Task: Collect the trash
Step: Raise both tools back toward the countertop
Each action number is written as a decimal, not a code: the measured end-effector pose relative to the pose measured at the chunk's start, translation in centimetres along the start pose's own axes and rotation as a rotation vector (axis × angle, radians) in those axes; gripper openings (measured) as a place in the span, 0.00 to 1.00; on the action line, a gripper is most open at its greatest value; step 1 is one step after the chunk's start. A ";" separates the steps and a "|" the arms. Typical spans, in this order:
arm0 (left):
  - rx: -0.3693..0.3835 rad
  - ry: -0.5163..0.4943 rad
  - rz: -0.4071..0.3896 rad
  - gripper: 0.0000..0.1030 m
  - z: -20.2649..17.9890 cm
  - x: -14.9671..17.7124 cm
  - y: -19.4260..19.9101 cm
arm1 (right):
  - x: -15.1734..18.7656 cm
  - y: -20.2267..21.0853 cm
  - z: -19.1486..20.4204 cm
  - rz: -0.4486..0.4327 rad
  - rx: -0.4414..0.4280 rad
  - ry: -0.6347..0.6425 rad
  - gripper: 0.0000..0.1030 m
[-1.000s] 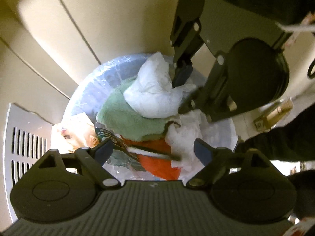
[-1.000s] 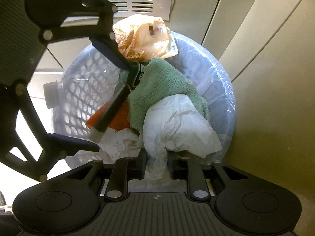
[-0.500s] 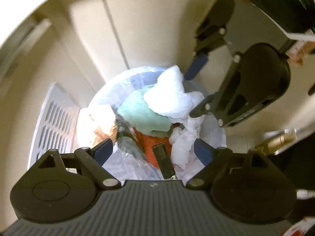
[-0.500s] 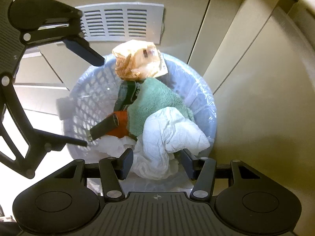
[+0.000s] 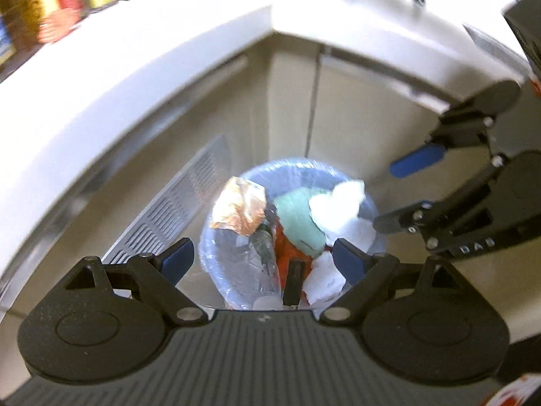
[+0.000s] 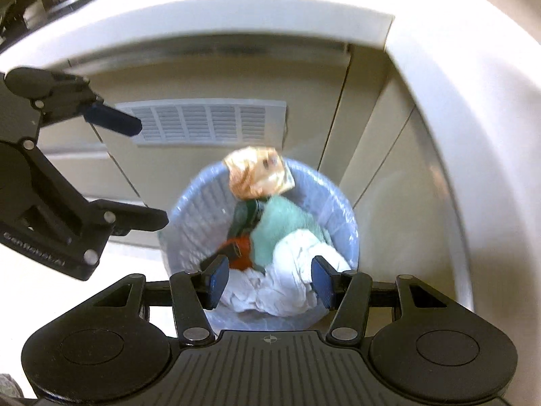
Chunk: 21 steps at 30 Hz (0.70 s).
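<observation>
A blue mesh trash bin (image 5: 216,257) (image 6: 189,216) lined with clear plastic stands on the floor against the cabinets. It holds white crumpled paper (image 5: 341,209) (image 6: 290,264), a green cloth (image 5: 297,220) (image 6: 280,223), an orange wrapper (image 5: 240,206) (image 6: 260,172), a red item (image 5: 287,250) (image 6: 240,250) and a dark flat object (image 5: 292,282). My left gripper (image 5: 262,258) (image 6: 135,172) is open and empty, high above the bin. My right gripper (image 6: 268,279) (image 5: 402,196) is open and empty, also above the bin.
A white countertop (image 5: 118,77) (image 6: 209,20) overhangs beige cabinet doors (image 5: 355,115) (image 6: 378,135). A white vent grille (image 5: 182,199) (image 6: 203,121) sits in the cabinet base beside the bin. Bottles and jars (image 5: 57,3) stand on the counter at far left.
My right gripper let go of the white paper, which now lies in the bin, and opened wide. Both grippers rose well above the bin; the countertop came into view.
</observation>
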State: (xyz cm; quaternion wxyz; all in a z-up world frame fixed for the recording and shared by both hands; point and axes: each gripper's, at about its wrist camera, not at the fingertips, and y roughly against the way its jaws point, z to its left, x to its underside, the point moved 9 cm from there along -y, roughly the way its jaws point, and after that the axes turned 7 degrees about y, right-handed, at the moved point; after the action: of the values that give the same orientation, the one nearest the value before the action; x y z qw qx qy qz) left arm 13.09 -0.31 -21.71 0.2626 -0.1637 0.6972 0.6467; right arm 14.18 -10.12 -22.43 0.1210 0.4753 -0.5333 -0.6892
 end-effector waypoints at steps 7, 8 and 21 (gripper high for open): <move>-0.044 0.156 -0.042 0.85 1.5 -1.8 3.5 | -1.6 3.5 -0.3 -0.061 0.011 -0.028 0.53; -0.047 0.184 -0.044 0.85 1.7 -2.0 3.9 | -1.9 3.9 -0.5 -0.068 0.009 -0.040 0.53; -0.056 0.367 -0.110 0.85 2.6 -5.1 7.2 | -5.7 8.3 -3.0 -0.198 0.004 -0.179 0.53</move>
State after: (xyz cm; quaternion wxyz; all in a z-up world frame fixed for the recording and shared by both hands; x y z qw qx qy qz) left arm 13.54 2.50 -12.91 0.1613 -0.3240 0.7051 0.6098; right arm 16.62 -11.47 -12.28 0.0035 0.4625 -0.4940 -0.7363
